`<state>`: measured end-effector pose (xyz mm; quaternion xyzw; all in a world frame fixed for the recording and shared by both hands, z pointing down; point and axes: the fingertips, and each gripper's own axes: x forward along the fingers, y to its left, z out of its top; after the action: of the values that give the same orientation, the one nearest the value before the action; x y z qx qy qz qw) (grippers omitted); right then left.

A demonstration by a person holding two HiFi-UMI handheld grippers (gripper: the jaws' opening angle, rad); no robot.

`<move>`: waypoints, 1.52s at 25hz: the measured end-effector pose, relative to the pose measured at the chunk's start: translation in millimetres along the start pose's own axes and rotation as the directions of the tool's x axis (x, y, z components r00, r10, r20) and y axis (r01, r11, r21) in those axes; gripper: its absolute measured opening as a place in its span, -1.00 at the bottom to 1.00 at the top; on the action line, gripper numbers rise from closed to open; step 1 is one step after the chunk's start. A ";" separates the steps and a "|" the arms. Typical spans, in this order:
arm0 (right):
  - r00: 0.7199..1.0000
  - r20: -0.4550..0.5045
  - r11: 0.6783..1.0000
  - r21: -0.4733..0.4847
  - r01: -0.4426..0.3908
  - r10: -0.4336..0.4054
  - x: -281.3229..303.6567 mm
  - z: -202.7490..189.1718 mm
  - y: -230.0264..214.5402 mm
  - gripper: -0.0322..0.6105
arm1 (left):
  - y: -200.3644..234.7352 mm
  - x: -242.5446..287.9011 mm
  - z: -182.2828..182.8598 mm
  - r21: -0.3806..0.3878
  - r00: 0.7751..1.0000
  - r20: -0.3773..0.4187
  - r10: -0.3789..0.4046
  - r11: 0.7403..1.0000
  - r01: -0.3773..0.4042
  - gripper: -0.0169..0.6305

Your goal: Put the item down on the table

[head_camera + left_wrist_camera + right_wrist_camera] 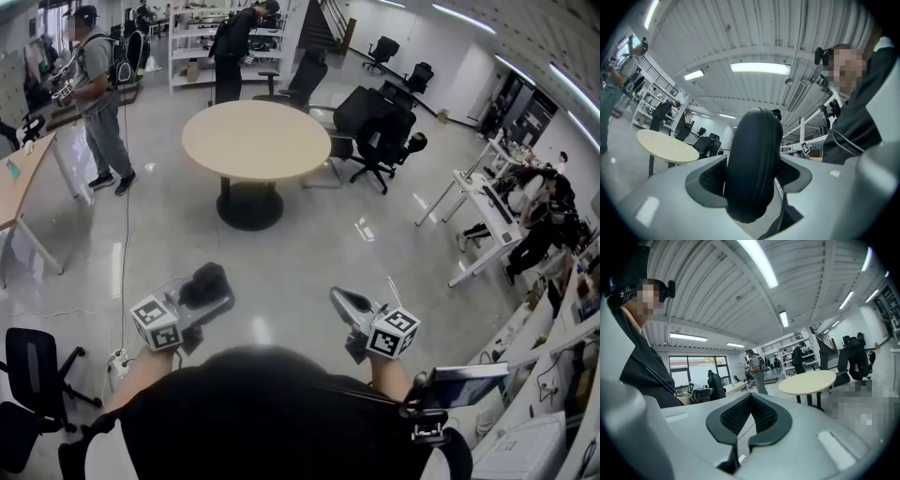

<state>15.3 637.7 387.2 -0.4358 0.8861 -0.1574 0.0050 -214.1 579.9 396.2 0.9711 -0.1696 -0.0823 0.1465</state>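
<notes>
Case (206,276), black and zippered, gripped in left tool (214,292) over floor (281,262) in head view, well short of round table (255,139); in left gripper view, clamped upright between both pads; in right gripper view, right tool (751,401) closed narrow, empty.
</notes>
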 end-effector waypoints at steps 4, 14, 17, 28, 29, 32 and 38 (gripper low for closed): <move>1.000 0.014 0.999 -0.026 -0.024 0.025 91.3 31.2 3.5 -0.86 | 72.2 -22.2 33.7 0.023 1.000 0.008 -0.011 1.000 0.011 -0.01; 0.994 -0.056 0.995 -0.049 -0.092 0.089 251.7 53.1 11.1 -0.86 | 195.6 -75.6 85.2 0.009 0.998 0.044 0.045 0.999 -0.045 -0.01; 0.992 -0.073 0.993 -0.039 -0.110 0.107 281.7 54.6 0.6 -0.86 | 215.8 -82.3 83.7 -0.010 0.996 0.049 0.075 0.997 -0.074 -0.01; 0.962 -0.126 0.971 0.014 -0.241 0.240 352.8 44.5 -39.4 -0.86 | 270.1 -75.5 65.1 -0.046 0.978 0.010 0.211 0.977 -0.210 -0.01; 0.960 -0.122 0.968 0.018 -0.251 0.251 355.9 45.7 -48.7 -0.86 | 273.5 -69.5 65.0 -0.040 0.975 0.005 0.224 0.974 -0.224 -0.01; 0.953 -0.105 0.959 0.019 -0.283 0.283 360.7 55.8 -80.8 -0.86 | 283.4 -44.2 65.6 -0.031 0.965 -0.004 0.261 0.965 -0.261 -0.01; 0.952 -0.114 0.958 0.000 -0.286 0.284 331.5 93.4 -183.1 -0.86 | 295.9 65.6 63.4 -0.060 0.960 0.001 0.281 0.958 -0.280 -0.01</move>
<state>-35.5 251.1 392.9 -0.2940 0.9398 -0.1722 -0.0260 -256.9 274.2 421.6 0.9320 -0.3037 -0.0703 0.1846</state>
